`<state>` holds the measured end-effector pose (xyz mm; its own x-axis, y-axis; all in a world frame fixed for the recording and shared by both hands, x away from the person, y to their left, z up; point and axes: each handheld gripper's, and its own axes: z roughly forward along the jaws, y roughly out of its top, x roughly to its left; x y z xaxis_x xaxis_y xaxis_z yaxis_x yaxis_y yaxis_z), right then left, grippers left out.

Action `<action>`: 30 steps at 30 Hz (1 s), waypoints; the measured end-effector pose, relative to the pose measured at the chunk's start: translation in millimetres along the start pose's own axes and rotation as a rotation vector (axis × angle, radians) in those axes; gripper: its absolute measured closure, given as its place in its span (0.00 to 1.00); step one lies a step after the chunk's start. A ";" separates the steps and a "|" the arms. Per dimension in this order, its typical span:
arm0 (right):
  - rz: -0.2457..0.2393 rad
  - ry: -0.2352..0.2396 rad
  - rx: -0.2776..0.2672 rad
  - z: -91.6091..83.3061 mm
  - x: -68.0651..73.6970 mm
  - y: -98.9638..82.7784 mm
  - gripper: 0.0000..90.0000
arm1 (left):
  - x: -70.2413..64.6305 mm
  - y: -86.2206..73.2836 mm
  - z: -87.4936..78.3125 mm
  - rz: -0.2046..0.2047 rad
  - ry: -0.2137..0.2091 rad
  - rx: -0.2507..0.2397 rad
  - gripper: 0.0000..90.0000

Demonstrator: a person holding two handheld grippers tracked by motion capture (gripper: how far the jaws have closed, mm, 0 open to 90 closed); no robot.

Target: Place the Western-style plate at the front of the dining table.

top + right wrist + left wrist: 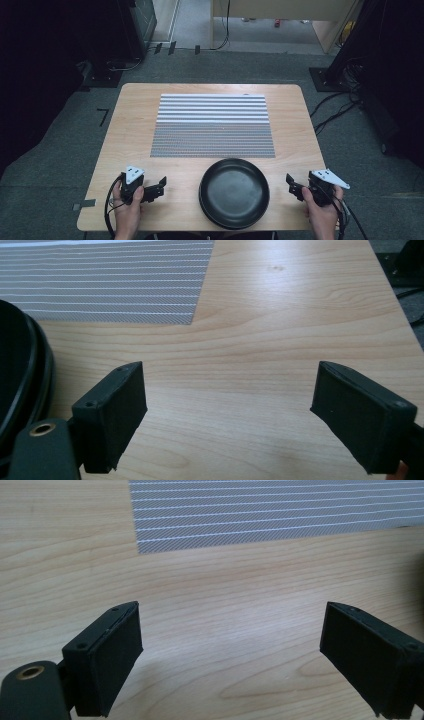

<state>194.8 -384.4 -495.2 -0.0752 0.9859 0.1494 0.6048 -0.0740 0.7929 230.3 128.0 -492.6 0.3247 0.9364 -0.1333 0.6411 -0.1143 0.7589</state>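
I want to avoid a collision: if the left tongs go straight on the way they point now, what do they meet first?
Probably the striped mat: ahead of the open left tongs lies bare table, then the mat's edge. Height above it is unclear.

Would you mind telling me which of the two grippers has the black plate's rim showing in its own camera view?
The right gripper: the black plate curves along its view's left edge.

Black plate point(20, 385): cut by the left edge of the right gripper view, a slice of rim showing; in the left gripper view, a dark blur at the right edge, not identifiable. Striped mat point(280, 515): top and right cropped in the left gripper view. Forearms: cut off by the high view's bottom edge.
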 end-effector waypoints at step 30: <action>-0.026 0.105 -0.019 -5.0 39.4 2.9 0.15 | -46.5 6.8 4.7 0.006 -0.144 0.006 0.11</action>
<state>189.6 -346.4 -484.1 -0.1737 0.9665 0.1890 0.5867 -0.0526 0.8081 222.8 82.1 -484.2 0.4250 0.8783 -0.2189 0.6424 -0.1222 0.7566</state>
